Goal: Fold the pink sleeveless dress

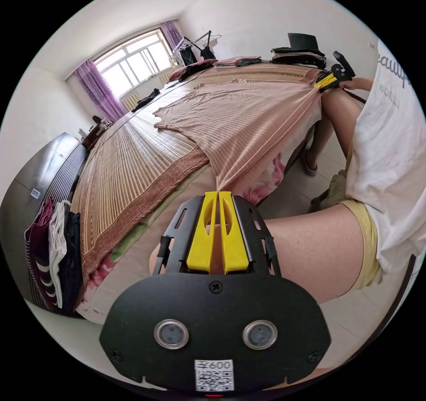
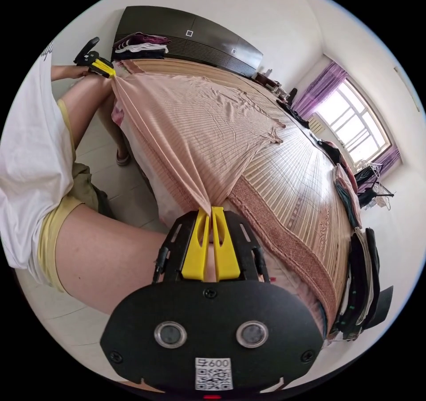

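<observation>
Pink dress (image 1: 248, 117): spread across the bamboo mat (image 1: 128, 161) on the bed, near hem pulled taut over the bed's edge. Left gripper (image 1: 218, 193) and right gripper (image 2: 211, 209): yellow jaws pinched closed on opposite hem corners.

Pink ribbed dress (image 1: 239, 117) lies spread, apparently flat, hem stretched taut.
</observation>
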